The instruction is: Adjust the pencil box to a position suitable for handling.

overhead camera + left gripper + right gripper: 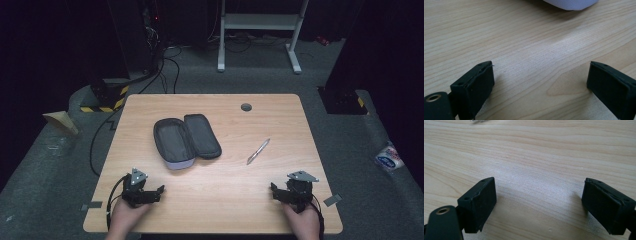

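An open dark grey zip case (186, 141) with a pale underside lies on the wooden table (220, 200), left of the middle. A silver pen (258, 151) lies slantwise to its right. My left gripper (149, 194) rests near the front left edge, held by a hand, jaws wide apart with bare wood between them (540, 80). The case's pale edge (570, 3) shows at the top of the left gripper view. My right gripper (281, 192) rests near the front right edge, open, nothing between its jaws (539, 200). The pen's tip (477, 121) peeks in at the top of the right gripper view.
A small grey round cap (246, 107) sits in the tabletop near the far edge. Beyond the table are a white metal stand (260, 30), black cables on the floor (165, 65), and a white packet (389, 157) on the floor at right.
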`<state>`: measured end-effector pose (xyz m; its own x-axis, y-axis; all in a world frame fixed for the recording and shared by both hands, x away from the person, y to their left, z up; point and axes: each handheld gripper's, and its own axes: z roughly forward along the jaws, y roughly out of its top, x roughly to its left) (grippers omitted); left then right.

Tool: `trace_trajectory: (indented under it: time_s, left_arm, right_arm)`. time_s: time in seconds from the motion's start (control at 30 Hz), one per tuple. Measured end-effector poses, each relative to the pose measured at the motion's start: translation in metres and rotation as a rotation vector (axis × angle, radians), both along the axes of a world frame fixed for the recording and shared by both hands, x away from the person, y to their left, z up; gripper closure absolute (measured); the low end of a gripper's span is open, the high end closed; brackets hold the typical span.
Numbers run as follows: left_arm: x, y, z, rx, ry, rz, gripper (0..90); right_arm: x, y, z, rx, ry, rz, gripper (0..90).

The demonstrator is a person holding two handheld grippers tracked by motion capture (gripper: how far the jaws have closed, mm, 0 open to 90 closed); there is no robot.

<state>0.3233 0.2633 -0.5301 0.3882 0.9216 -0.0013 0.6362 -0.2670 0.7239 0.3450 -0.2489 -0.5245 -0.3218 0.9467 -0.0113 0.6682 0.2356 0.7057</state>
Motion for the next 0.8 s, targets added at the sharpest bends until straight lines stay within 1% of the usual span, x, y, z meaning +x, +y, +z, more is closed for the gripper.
trace_trajectory:
  time_s: [0.2, 0.57, 0.67, 0.7, 0.8]
  left_arm:
    - [0.0029, -0.0011, 0.0000, 0.006, -0.003, 0.005, 7.5]
    - [0.0028, -0.0010, 0.0001, 0.005, -0.001, 0.004, 7.5]
    - [0.0025, -0.0018, 0.0003, 0.002, 0.002, 0.019, 7.6]
    - [0.0029, -0.0027, 0.0008, 0.011, 0.008, 0.030, 7.3]
    - [0.0033, -0.0026, 0.0013, 0.014, 0.015, 0.031, 6.9]
  right_arm:
    - [-0.0002, -0.0004, -0.0001, 0.000, -0.002, 0.001, 12.2]
    - [-0.0002, -0.0004, -0.0001, -0.001, -0.002, 0.001, 12.2]
    - [-0.0002, -0.0003, -0.0001, -0.001, -0.002, 0.001, 12.2]
    - [-0.0005, -0.0001, -0.0001, -0.003, -0.002, 0.001, 12.3]
    - [-0.0012, 0.0001, -0.0001, 0.000, 0.000, 0.003, 12.3]
